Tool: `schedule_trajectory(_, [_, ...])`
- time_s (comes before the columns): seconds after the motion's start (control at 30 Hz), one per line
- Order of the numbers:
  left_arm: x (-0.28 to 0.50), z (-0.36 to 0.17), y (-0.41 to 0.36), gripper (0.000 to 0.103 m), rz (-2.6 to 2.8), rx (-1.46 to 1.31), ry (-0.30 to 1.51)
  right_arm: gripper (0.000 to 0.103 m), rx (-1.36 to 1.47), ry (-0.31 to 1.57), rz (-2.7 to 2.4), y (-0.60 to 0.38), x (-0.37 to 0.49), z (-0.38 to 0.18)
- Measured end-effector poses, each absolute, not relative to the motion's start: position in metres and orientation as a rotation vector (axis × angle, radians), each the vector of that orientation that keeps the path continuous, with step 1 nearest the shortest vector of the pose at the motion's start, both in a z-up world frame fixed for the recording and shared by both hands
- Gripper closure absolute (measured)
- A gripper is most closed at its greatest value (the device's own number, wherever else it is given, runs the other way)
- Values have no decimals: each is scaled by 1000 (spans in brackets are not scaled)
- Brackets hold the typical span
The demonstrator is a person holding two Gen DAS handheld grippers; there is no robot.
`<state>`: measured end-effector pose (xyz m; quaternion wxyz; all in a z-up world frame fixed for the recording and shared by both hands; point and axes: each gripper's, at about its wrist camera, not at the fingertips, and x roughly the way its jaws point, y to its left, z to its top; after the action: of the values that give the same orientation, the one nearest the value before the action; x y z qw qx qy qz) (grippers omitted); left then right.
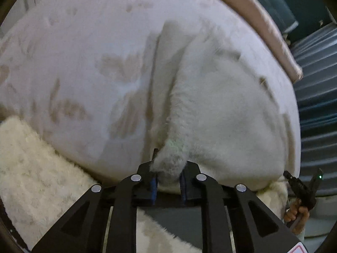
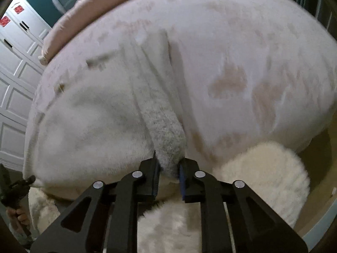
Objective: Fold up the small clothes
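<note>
Both the left gripper [image 1: 168, 174] and right gripper [image 2: 169, 171] are clenching their jaws on the fluffy white garment's [image 1: 221, 113] near edge, readying a fold across the bed [image 1: 73, 63].

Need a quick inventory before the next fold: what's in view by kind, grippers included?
Fluffy white garment: 1
Patterned bedspread: 1
Cream shaggy rugs: 1, possibly more pieces
Pink bed edge: 1
Grippers: 2, the left gripper and right gripper, each with fingers pinching the garment
Total: 6
</note>
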<state>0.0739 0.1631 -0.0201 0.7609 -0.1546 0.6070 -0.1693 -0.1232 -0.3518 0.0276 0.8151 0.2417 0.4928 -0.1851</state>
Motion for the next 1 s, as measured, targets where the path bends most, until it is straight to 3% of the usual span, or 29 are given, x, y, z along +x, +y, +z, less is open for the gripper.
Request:
schedule_trajectory(0.03, [78, -8, 159, 88, -381, -326, 1282, 81, 479, 1018, -397, -349, -117, 39])
schedule_trajectory(0.07, [87, 11, 151, 85, -394, -287, 1215, 66, 416, 964, -393, -346, -103, 57])
schedule_trajectory(0.1, [93, 23, 145, 75, -405, -263, 1172, 53, 376, 929, -384, -345, -90, 67])
schedule_trajectory(0.13, [104, 33, 136, 68, -418, -243, 1122, 51, 343, 901, -369, -344, -76, 75])
schedule_trajectory(0.17, [113, 39, 129, 51, -422, -235, 1085, 50, 308, 879, -343, -344, -54, 80])
schedule_trajectory(0.2, [121, 41, 123, 40, -422, -234, 1064, 48, 292, 875, -329, -346, -43, 77])
schedule_trajectory(0.3, [159, 28, 95, 32, -426, -228, 1067, 46, 296, 908, -309, -353, 5, 53])
schedule_trajectory(0.43, [195, -18, 71, 32, -390, -234, 1196, 46, 406, 990, -337, -369, 37, 10])
schedule_trajectory(0.47, [199, -27, 72, 33, -404, -254, 1215, 51, 411, 1009, -344, -371, 39, 5])
schedule_trajectory(0.5, [200, -31, 71, 41, -398, -255, 1222, 75, 416, 1034, -344, -371, 42, 0])
schedule_trajectory(0.53, [201, -32, 72, 51, -391, -237, 1216, 87, 420, 1056, -333, -370, 43, -4])
schedule_trajectory(0.57, [199, -29, 73, 84, -398, -210, 1204, 95, 420, 1053, -315, -369, 43, 0])
schedule_trajectory(0.6, [201, -23, 75, 102, -423, -208, 1191, 96, 417, 1020, -295, -367, 39, 11])
schedule_trajectory(0.7, [195, 34, 95, 102, -463, -288, 1025, 97, 462, 801, -195, -366, 20, 78])
schedule_trajectory(0.77, [187, 86, 111, 102, -492, -344, 882, 97, 545, 535, -55, -372, -8, 136])
schedule_trajectory(0.87, [185, 119, 119, 102, -474, -355, 766, 97, 558, 349, -40, -382, -31, 163])
schedule_trajectory(0.9, [193, 113, 113, 102, -455, -329, 776, 97, 545, 385, -88, -388, -23, 153])
schedule_trajectory(1.0, [221, 39, 91, 102, -366, -198, 949, 96, 428, 789, -332, -410, 36, 59])
